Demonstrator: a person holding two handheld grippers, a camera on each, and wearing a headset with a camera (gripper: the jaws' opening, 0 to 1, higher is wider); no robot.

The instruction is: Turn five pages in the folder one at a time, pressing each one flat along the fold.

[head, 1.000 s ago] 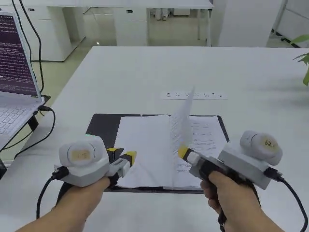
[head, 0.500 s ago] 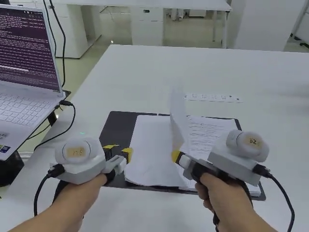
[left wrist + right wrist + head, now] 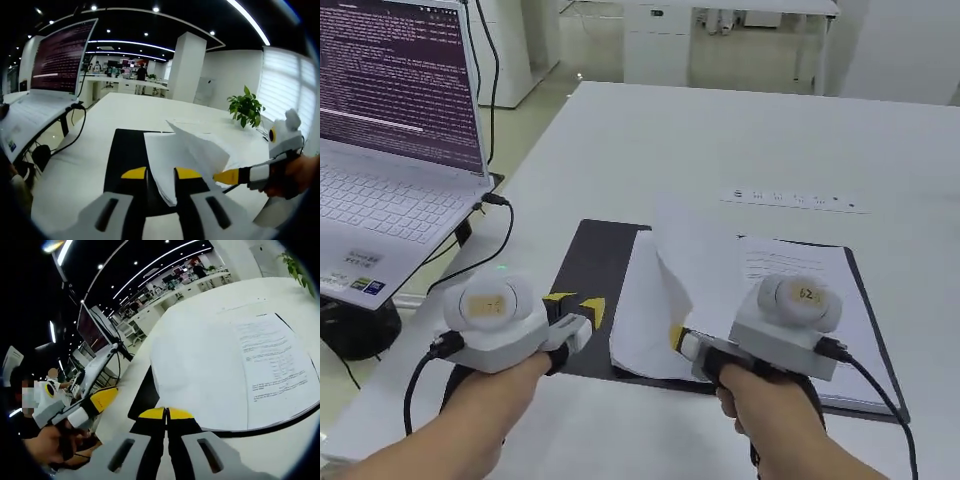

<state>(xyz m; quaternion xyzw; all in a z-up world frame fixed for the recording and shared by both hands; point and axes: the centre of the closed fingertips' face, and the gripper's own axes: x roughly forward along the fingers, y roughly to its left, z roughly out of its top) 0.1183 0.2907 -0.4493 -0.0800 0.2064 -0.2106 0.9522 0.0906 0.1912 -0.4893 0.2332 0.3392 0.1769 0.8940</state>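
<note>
**Folder** [image 3: 582, 268]: black, open flat on the white table [image 3: 650, 140], its near edge toward the person and its fold running away from them.

**Lifted page** [image 3: 672, 262]: a blank white sheet raised off the right-hand side and arching over toward the left. It is judged to be mid-turn, neither laid down nor pressed. The count of pages already turned cannot be told.

**Right gripper** [image 3: 677, 337]: the jaws are brought fully together, yellow tips meeting, nipping the lifted page at its near lower edge. Holding it at that edge probably lets the sheet swing about the fold without buckling.

**Left gripper** [image 3: 575, 305]: the jaws stand a modest way apart with nothing between them. It is poised at the folder's near left part, just beside the turned sheets [image 3: 632, 335]. It looks placed to meet the arriving page and smooth it down toward the fold.

**Printed page** [image 3: 800, 275]: lies flat on the right-hand side, uncovered by the lift, with lines of text showing.

**Laptop** [image 3: 390, 150]: open with its screen lit, to the left of the folder and well apart from it.

**Power strip** [image 3: 790, 198]: white, on the table beyond the folder.

**Potted plant** [image 3: 245, 107]: at the far side of the table, well apart from the work.
</note>
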